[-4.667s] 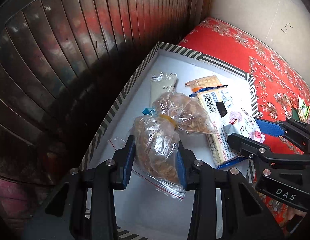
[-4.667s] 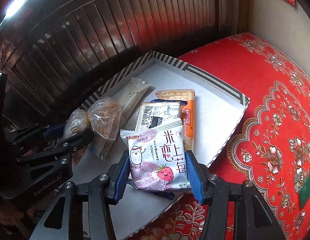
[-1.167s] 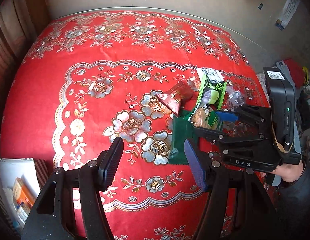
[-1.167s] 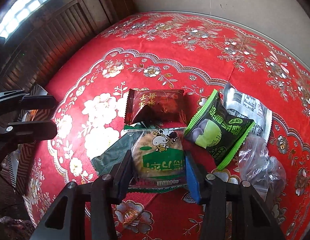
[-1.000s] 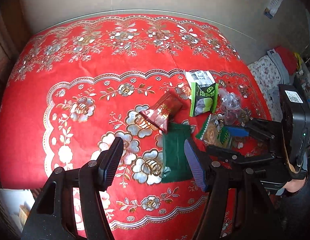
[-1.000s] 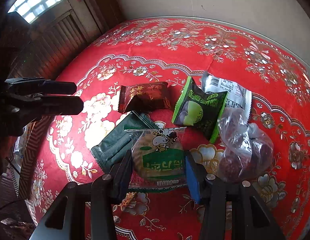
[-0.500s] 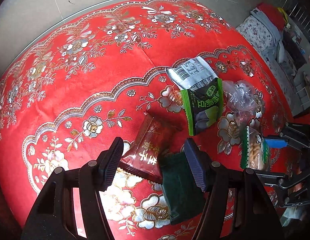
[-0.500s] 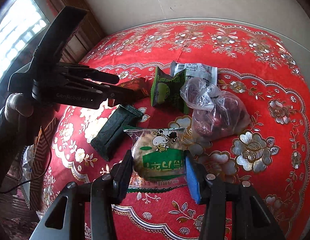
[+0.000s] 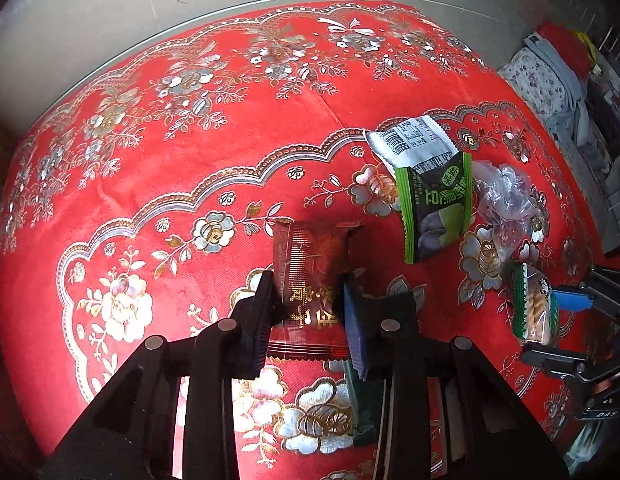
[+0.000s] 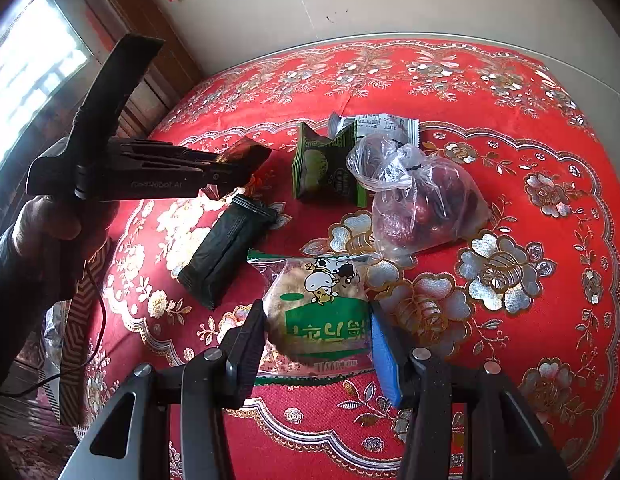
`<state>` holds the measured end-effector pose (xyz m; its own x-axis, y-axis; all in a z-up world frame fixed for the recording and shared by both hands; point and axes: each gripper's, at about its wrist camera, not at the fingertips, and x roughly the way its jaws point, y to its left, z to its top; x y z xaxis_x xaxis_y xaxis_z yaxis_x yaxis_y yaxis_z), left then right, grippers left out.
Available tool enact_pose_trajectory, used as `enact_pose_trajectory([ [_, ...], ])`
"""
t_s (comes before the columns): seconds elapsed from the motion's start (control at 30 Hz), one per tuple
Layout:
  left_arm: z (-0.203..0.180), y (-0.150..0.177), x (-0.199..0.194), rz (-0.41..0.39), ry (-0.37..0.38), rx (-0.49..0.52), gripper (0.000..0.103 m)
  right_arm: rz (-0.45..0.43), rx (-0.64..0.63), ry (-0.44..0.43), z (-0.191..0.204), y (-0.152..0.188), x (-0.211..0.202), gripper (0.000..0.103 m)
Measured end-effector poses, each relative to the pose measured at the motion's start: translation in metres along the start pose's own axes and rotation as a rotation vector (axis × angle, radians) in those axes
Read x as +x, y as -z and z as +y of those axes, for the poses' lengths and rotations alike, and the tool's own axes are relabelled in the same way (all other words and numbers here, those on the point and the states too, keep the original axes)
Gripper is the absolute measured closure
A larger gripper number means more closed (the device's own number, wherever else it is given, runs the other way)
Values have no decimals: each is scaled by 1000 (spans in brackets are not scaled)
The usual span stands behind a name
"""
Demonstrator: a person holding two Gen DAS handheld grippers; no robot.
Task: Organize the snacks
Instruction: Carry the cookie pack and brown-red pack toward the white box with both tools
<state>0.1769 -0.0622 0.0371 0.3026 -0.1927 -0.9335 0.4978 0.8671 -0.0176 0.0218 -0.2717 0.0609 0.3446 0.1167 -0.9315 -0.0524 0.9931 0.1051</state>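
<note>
Left hand-held gripper (image 9: 308, 312) jaws just closed, pinching dark red snack packet (image 9: 314, 280), gold lettering, on red surface (image 9: 150, 160). Right hand-held gripper (image 10: 318, 340) clamped narrow on green cow-logo cookie pack (image 10: 322, 312). "GenRobot.AI" on left one's side.

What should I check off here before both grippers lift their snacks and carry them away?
1. Left gripper has just closed on the dark red packet: ok.
2. Right gripper shut on the cow-print biscuit pack: ok.
3. Dark green packet apart from both grips: ok.
4. Clear bag of red fruit touching the biscuit pack's top edge: cannot tell.
5. Destination box in view: not ok.
</note>
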Motion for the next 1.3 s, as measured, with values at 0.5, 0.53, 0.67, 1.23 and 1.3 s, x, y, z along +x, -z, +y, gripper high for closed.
enact_pose_trajectory([
  [0.5,-36,40,-58,-72,-26,-118,72,-149,88,-50,-18,33,-40,56],
  [0.53,-37,40,-60,-74,-31,-122,72,-148,84,-48,-18,33,-40,56],
  [0.67,-46,40,-63,-82,-44,-103,72,-150,90,-54,-21,36,-41,56],
  [1.23,-63,58,-92,-128,-22,-86,72,-157,13,-33,10,30,-56,56],
  [1.3,-62,61,-99,-142,-25,-92,72,-162,9,-31,14,31,-60,56],
])
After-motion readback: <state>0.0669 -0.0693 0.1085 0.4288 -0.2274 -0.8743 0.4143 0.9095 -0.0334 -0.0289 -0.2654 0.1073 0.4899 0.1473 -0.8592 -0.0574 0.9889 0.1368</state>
